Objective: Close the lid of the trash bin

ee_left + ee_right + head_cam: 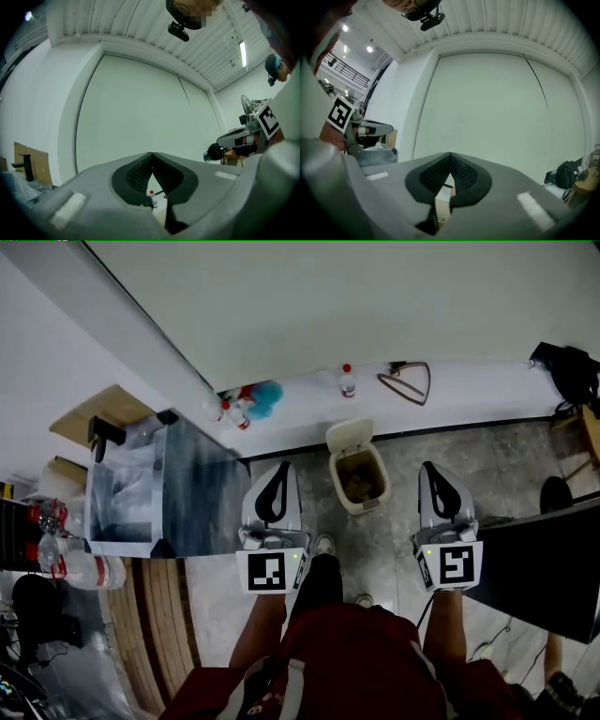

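- I am holding the left tool (282, 470) level over the grey speckled floor (394, 554). In its own view the left tool (151, 155) is pressing its two black ribbed pads together at the tips, with nothing between them.
- The right tool (430, 469) is hanging at the same height on the other side. Its own view shows the right tool (450, 154) pressed together too, and it is pinching nothing.
- The cream plastic trash bin (373, 491) is standing on the floor between the two tools and a little ahead of them, touching neither.
- Its hinged cream lid (350, 436) is standing open, tipped back toward the low white ledge (478, 395). Brownish contents are showing inside, too small for me to name.
- Through the narrow gap under the right tool's pads I am seeing a strip of the bin's cream wall (442, 206).
- Through the matching gap on the left I am seeing a small clear bottle with a red cap (153, 199), and the head view is showing it (348, 381) standing on the ledge.
- A wooden clothes hanger (406, 381) is lying on the ledge just beside that bottle. A blue fluffy thing (265, 399) is sitting further left — I cannot make out what it is.
- A dark-sided glass case (159, 488) is standing to the left of the left tool.
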### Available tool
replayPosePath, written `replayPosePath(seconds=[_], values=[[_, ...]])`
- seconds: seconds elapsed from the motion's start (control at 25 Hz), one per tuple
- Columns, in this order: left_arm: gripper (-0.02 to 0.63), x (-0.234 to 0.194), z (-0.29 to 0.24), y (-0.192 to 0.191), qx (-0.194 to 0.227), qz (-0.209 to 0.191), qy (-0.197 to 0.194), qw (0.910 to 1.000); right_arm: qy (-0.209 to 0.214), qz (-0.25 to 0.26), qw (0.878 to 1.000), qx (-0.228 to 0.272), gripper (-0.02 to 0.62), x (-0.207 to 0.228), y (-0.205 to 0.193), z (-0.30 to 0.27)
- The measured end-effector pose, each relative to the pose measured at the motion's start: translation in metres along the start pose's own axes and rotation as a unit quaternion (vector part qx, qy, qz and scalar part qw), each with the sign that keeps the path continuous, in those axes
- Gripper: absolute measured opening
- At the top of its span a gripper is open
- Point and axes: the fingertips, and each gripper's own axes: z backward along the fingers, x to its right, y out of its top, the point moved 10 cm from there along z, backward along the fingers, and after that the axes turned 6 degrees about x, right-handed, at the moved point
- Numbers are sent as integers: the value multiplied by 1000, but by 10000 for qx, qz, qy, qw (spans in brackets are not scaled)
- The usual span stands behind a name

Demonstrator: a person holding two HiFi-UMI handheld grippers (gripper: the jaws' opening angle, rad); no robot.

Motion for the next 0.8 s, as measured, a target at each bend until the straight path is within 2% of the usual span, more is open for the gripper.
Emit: replayPosePath(seconds=[0.44,0.8], values=[[-3,-73,-79,-96,-685,396,-347,9963,90,-124,9961,-864,0,-35,-66,-133],[-3,-110,-118,-183,-1288,659,-592,9877,400,-51,9833,-1775,0,-56,-165,-212]])
